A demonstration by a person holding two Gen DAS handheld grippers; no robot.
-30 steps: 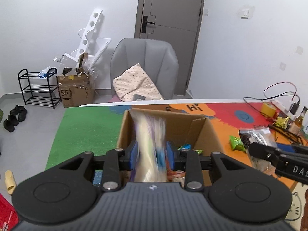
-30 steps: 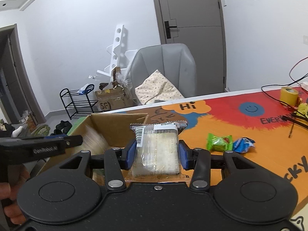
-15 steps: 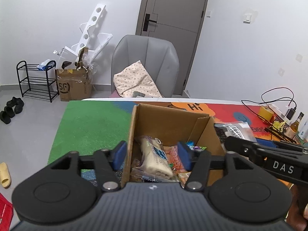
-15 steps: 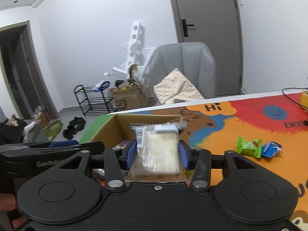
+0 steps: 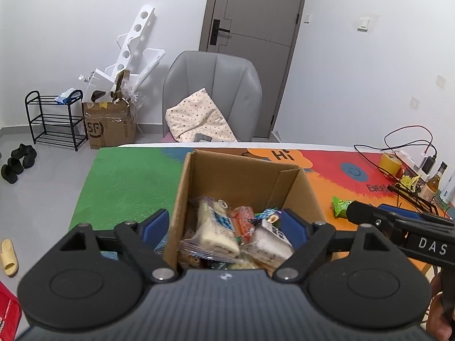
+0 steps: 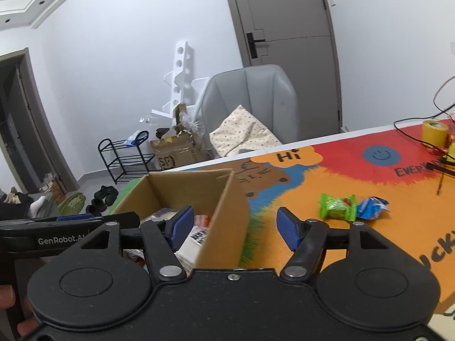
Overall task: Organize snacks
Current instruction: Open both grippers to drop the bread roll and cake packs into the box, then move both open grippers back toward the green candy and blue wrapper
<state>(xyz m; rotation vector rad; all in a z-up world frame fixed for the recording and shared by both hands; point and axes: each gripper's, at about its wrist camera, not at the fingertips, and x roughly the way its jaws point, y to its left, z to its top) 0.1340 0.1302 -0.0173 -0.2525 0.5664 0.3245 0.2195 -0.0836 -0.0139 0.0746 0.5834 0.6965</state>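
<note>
An open cardboard box (image 5: 244, 173) stands on the colourful mat and holds several snack packs, among them a white bread pack (image 5: 216, 231) and an orange pack (image 5: 243, 221). My left gripper (image 5: 224, 226) is open and empty above the box's near edge. My right gripper (image 6: 236, 227) is open and empty, straddling the box's right wall (image 6: 224, 216). A green snack (image 6: 337, 206) and a blue snack (image 6: 371, 207) lie on the mat to the right of the box. The green snack also shows in the left wrist view (image 5: 339, 206).
A yellow tape roll (image 6: 435, 130), cables (image 5: 406, 142) and a bottle (image 5: 435, 177) sit at the table's far right. A grey chair (image 5: 212, 93) with a cushion stands behind the table. A shoe rack (image 5: 54, 119) and a cardboard carton (image 5: 109, 126) stand on the floor at left.
Both grippers opened and let their snack packs drop into the box. The left one released first, then the right. Both now hover empty at the box.
</note>
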